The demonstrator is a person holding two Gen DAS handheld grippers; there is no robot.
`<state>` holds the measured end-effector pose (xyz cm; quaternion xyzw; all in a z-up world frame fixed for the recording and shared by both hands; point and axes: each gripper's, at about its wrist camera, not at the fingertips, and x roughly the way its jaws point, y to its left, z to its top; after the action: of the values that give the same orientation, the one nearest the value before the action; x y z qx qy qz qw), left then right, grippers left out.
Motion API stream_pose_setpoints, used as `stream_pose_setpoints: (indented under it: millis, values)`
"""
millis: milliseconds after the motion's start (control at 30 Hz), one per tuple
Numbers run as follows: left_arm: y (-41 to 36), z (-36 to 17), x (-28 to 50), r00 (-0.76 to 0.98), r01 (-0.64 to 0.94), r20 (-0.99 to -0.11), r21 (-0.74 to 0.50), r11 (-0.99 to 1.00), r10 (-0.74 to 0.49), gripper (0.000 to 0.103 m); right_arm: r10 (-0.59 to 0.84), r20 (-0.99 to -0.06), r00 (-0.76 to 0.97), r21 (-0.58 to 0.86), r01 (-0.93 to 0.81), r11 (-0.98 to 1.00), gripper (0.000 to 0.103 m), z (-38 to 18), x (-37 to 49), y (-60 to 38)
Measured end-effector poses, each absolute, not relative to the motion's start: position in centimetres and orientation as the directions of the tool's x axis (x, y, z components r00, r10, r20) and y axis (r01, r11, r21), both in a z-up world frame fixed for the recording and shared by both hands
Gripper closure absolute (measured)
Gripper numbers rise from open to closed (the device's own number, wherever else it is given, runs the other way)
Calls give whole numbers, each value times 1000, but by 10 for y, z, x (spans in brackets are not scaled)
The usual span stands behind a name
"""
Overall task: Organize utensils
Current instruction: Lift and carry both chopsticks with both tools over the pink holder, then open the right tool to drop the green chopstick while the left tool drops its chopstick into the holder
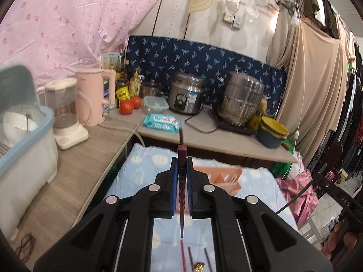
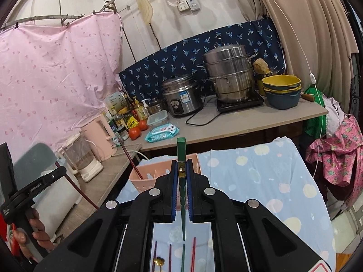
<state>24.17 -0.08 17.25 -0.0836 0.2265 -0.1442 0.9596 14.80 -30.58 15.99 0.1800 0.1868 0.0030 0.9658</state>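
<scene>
Both hands are in the carry step: each tool has a chopstick pinched between its blue pads and is raised above the cloth-covered worktop [image 2: 261, 181], pale blue with cream dots.

The left tool [image 1: 181, 161] is clamped narrow on a dark red lacquered chopstick [image 1: 182, 158], whose square butt sticks out past the fingertips toward twelve o'clock and whose thin tip trails back toward six. The right tool [image 2: 181, 163] is closed just as tightly on a dark green chopstick with a gold band [image 2: 181, 154], held the same way.

The target looks to be the salmon-pink plastic utensil caddy with slotted compartments [image 2: 147, 172]. In the right wrist view it sits just beyond the fingertips at about eleven o'clock; in the left wrist view it lies at about two o'clock, partly hidden by the tool.

More chopsticks [image 2: 193, 253], red, purple and green, and a small gold-coloured spoon [image 2: 158, 260] lie on the cloth at six o'clock under the tools, so the sorting appears well short of finished.

Next, I judge, each chopstick must be brought over an open compartment, tipped steeply enough for the narrow tip to enter, then released. The long ends reaching both ways from the pads could catch the caddy's rim, and the two tools converge on one small container, so going one at a time seems wiser.
</scene>
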Motion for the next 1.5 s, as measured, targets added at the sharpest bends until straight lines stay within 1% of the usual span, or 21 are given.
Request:
stream_pose_setpoints:
  millis: [300, 433, 533, 633, 733, 1000, 1133, 1367, 1400, 1433, 1467, 1500]
  values:
    - [-22, 232, 274, 900, 277, -280, -227, 934, -335, 96, 57, -254, 965, 374, 43, 926, 96, 207, 197, -309]
    - [-34, 247, 287, 908, 299, -232, -230, 926, -350, 96, 56, -229, 972, 380, 37, 924, 96, 214, 218, -307]
    - [-43, 248, 298, 906, 314, -218, -234, 920, -364, 96, 57, -227, 972, 377, 34, 925, 96, 214, 235, -303]
    - [-53, 243, 309, 899, 326, -222, -236, 915, -377, 96, 64, -244, 968, 381, 35, 924, 96, 206, 251, -301]
    - [-64, 230, 320, 889, 330, -248, -239, 913, -386, 96, 80, -276, 958, 388, 35, 921, 96, 193, 265, -299]
    - [-83, 175, 347, 860, 313, -351, -212, 926, -371, 96, 100, -363, 926, 370, 45, 928, 96, 153, 285, -290]
    - [-84, 153, 358, 842, 295, -400, -218, 930, -361, 96, 101, -397, 912, 366, 57, 929, 96, 136, 293, -289]
    - [-79, 140, 362, 828, 284, -426, -240, 928, -364, 95, 103, -433, 896, 360, 67, 931, 96, 121, 302, -291]
    - [-79, 140, 361, 831, 284, -420, -242, 928, -364, 95, 98, -438, 894, 357, 73, 931, 92, 120, 303, -291]
    - [-78, 139, 359, 837, 277, -416, -237, 931, -355, 87, 90, -436, 895, 354, 79, 932, 90, 119, 302, -292]
    - [-78, 140, 357, 845, 263, -414, -226, 938, -337, 79, 82, -438, 895, 351, 86, 932, 83, 120, 300, -292]
    - [-78, 140, 355, 853, 252, -410, -218, 943, -323, 61, 81, -436, 896, 354, 88, 931, 76, 119, 299, -293]
